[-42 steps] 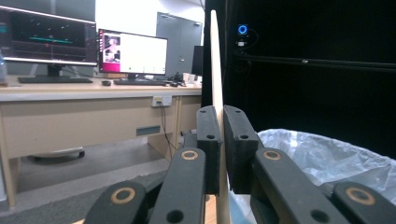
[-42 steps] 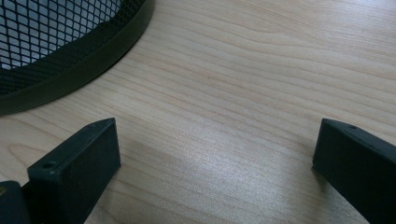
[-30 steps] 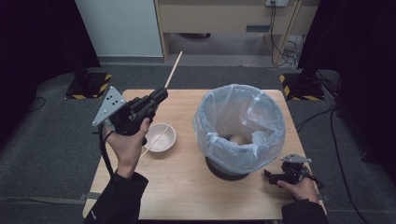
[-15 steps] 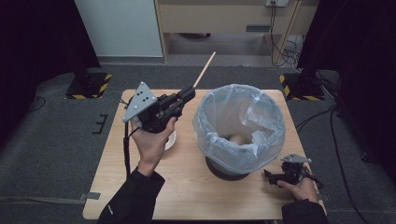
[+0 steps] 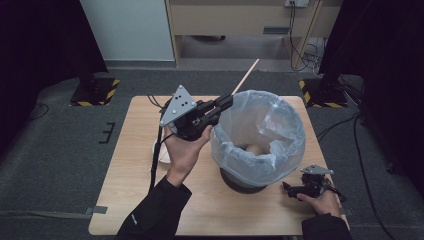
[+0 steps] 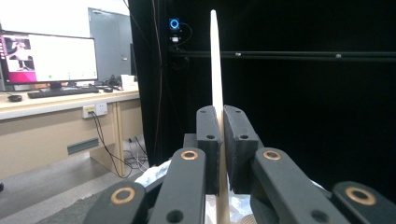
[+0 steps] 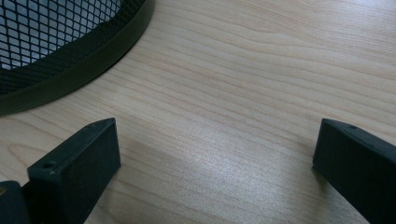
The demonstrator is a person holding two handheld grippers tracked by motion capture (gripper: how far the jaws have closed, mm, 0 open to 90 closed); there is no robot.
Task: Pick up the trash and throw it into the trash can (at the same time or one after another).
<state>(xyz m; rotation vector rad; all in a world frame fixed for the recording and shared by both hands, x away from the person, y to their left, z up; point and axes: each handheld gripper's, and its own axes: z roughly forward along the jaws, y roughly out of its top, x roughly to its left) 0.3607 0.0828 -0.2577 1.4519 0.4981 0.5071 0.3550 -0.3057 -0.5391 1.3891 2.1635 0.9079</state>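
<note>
**Stick carried from the bowl side to the rim of the lined bin**

Compared with the earlier high views, the left hand-held gripper [image 5: 226,101] has travelled from the left part of the bench [image 5: 125,210] toward the centre of the frame, and it now sits against the upper-left rim of the bin [image 5: 260,145]. Its jaws are pinched on a thin wooden stick [image 5: 246,76], whose free end slants toward the upper right, beyond the far bench edge. In the left gripper view the stick [image 6: 215,70] stands clamped between the two black pads and rises to the top of the frame. A small white bowl [image 5: 161,152] lies at centre left, mostly hidden behind the left forearm. At lower right, the right hand-held gripper [image 5: 289,189] rests on the bench just beside the bin's base; its own view shows the jaws spread wide over bare wood, holding nothing. Judged from this arrangement, the stick is being taken to the clear liner bag [image 5: 280,115] for disposal; release has not yet occurred, and the stick is not yet over the opening.
</note>
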